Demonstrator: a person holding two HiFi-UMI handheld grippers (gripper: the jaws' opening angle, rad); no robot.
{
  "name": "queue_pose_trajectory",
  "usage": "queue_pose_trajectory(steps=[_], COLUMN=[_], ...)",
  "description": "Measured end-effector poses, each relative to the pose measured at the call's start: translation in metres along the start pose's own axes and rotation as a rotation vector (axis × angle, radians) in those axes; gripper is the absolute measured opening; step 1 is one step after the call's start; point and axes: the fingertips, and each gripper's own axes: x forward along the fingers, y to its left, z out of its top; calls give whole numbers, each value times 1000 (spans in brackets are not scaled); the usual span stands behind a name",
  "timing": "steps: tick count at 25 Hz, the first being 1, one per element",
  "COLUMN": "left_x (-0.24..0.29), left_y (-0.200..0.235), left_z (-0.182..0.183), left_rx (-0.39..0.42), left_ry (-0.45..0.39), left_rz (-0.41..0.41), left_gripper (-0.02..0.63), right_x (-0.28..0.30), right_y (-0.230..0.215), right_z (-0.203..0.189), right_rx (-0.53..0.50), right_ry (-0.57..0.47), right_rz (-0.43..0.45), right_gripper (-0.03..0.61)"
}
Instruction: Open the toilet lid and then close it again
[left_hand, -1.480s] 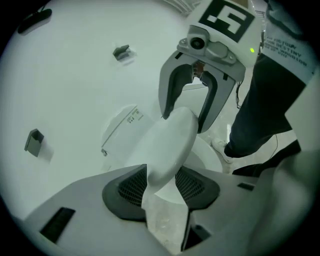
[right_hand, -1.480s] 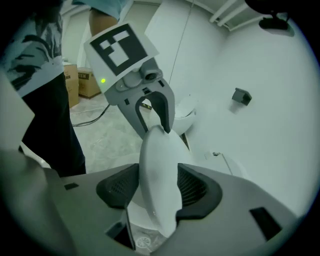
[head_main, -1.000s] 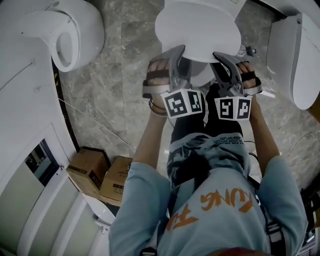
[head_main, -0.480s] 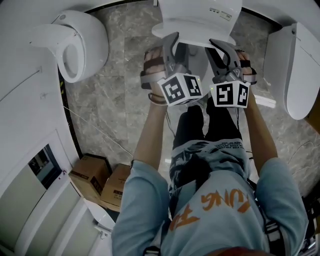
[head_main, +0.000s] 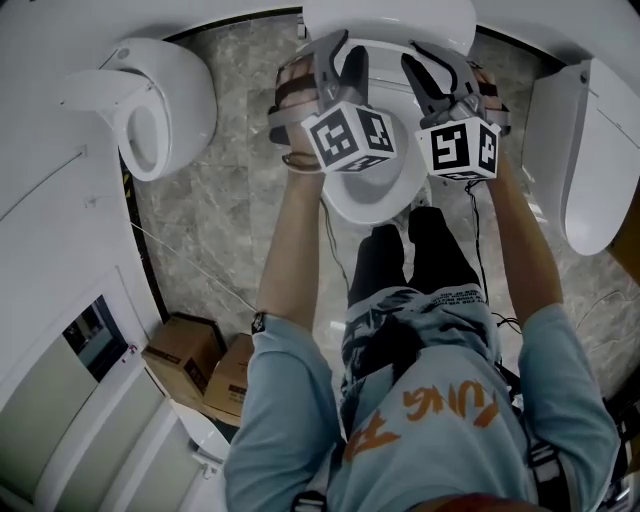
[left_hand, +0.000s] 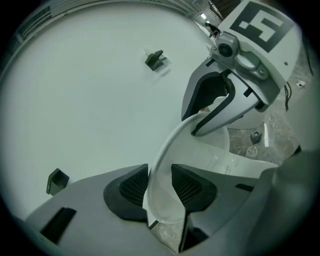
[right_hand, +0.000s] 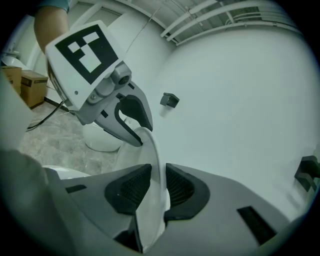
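The toilet lid (head_main: 390, 18) stands tipped up right in front of both grippers, its rim running side to side. The left gripper (head_main: 338, 50) and right gripper (head_main: 428, 55) each pinch that rim, equally near. The right one's jaws just loosened slightly.

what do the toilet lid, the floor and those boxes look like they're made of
The toilet lid is probably glossy white plastic: its thin curved edge looks slightly translucent. The floor looks like polished grey stone or marble-look tile, with pale veins and a faint sheen. The boxes are plain brown cardboard, matte and square-edged.
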Motion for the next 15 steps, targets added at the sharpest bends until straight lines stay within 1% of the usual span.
queue_pose_trajectory(steps=[5, 11, 15], left_x=[42, 82, 101], left_y=[14, 30, 35], left_z=[13, 19, 22], left_rx=[-5, -27, -36], left_ry=[5, 15, 13], left_rz=[-24, -20, -17], left_gripper=[158, 161, 163], right_x=[29, 61, 75], right_y=[-32, -59, -71], right_z=[-18, -33, -41], right_rx=[20, 60, 83], right_ry=[-1, 16, 29], right_rz=[10, 28, 48], right_gripper=[117, 123, 126])
